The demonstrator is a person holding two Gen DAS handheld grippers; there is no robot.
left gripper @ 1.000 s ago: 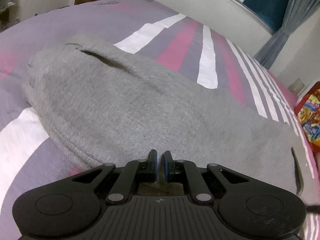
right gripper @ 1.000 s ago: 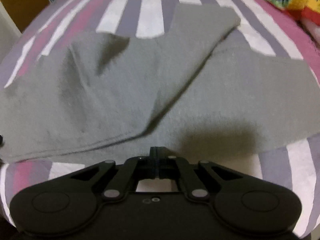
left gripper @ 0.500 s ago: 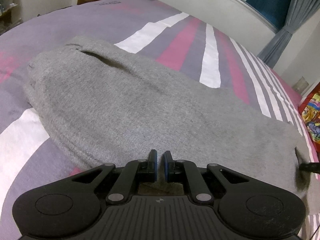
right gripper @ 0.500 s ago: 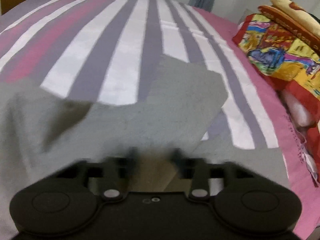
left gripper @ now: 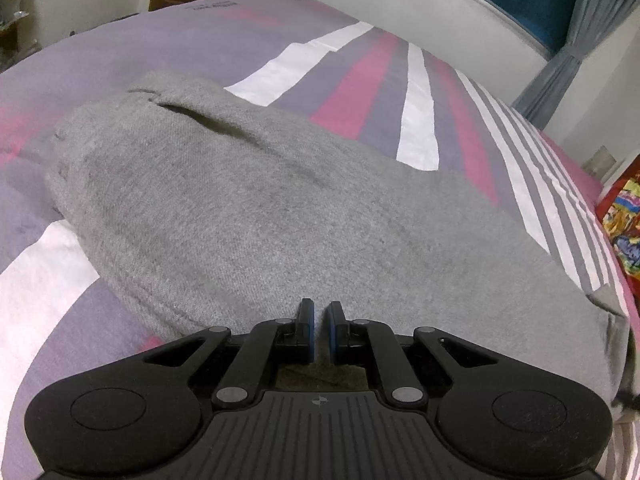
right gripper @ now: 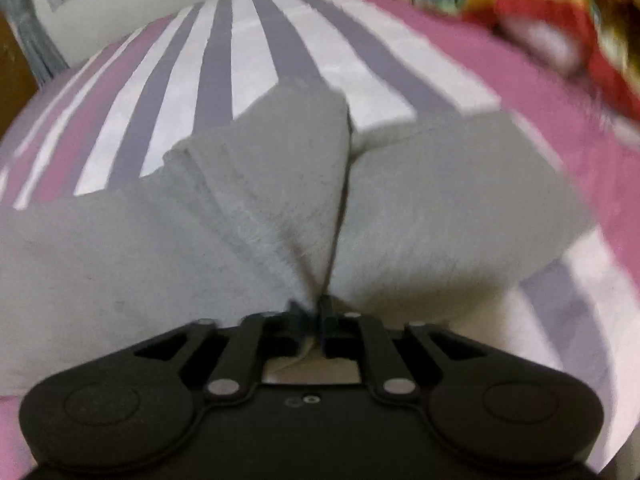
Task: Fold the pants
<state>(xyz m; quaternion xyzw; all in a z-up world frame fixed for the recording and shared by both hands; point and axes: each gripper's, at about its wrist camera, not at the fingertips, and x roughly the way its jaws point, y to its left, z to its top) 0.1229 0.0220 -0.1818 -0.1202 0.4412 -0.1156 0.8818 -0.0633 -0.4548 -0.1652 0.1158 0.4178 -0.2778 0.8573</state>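
Both wrist views sit low and close over the grey knit pants [left gripper: 280,216] [right gripper: 248,208] on the striped bedsheet [left gripper: 416,120] [right gripper: 256,56], which they share.

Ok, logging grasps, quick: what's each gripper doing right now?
Left gripper: nearly shut, a narrow gap between the pads, at the pants edge; whether it pinches cloth cannot be told.
Right gripper: shut on a pants fold.

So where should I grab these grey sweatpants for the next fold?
Probably the near edge of the grey sweatpants, coming in low from the front. The fabric lies flat on the striped bedspread, so only the hem gives the fingers something to pinch.
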